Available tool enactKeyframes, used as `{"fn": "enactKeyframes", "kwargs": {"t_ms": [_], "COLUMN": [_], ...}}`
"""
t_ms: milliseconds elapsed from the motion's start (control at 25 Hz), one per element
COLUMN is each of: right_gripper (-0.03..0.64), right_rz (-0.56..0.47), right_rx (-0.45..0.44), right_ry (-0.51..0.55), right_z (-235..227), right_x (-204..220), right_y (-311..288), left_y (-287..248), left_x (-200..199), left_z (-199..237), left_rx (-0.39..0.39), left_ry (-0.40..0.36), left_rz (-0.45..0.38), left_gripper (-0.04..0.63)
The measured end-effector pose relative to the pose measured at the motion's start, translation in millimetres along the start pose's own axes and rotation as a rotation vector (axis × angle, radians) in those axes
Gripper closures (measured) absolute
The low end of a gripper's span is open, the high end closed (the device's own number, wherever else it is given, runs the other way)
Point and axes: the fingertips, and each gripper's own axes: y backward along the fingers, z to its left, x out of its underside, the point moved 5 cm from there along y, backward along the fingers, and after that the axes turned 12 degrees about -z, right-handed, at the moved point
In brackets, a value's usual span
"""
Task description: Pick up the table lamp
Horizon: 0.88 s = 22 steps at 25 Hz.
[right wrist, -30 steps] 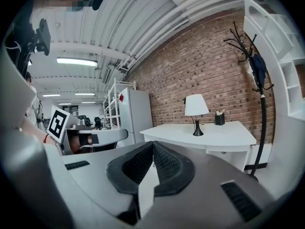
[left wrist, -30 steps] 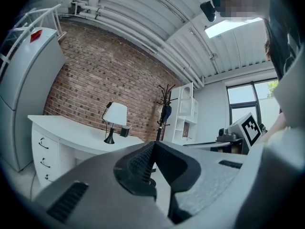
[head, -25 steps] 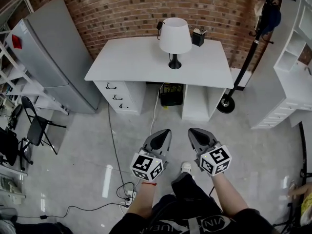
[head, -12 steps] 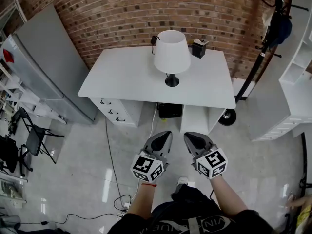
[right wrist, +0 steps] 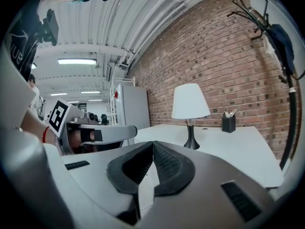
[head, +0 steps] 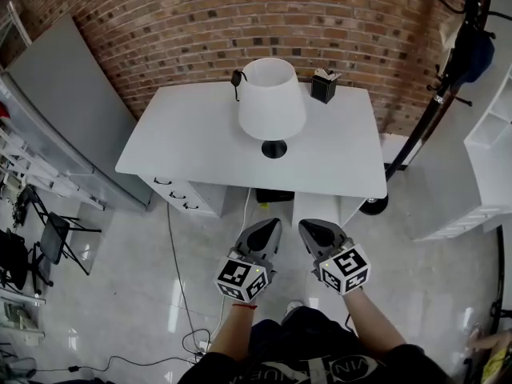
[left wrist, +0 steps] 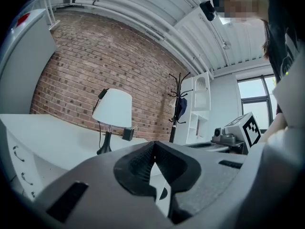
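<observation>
Two closed grippers (head: 270, 226) (head: 309, 226), one table lamp (head: 272, 106)

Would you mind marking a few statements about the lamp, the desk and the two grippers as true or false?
1. The table lamp stands upright on the white desk. True.
2. The left gripper is shut on the lamp's stem. False: its jaws are shut on nothing, short of the desk.
3. A small black holder sits on the desk beside the lamp, toward the brick wall. True.
4. The lamp's shade is black. False: the shade is white; the base is black.
5. The right gripper has its jaws wide apart. False: they are together, with nothing between them.
</observation>
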Motion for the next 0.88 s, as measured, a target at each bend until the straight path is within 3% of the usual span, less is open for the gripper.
{"fn": "enactKeyframes", "kwargs": {"t_ms": [440,880], "right_gripper": [0.614,0.614], "right_rz": [0.008,0.045], "right_rx": [-0.019,-0.013], "right_ry": [-0.041,0.004], "right_z": [-26,-72], "right_x": [10,11], "right_y": [-38,-101], "left_y": [-30,-95], "left_x": [9,10], "left_z": [23,79], "left_rx": [-0.009,0.029], "left_ry": [0.015,0.035], "left_rz": [0.036,0.030], "left_gripper": [0.589,0.589]}}
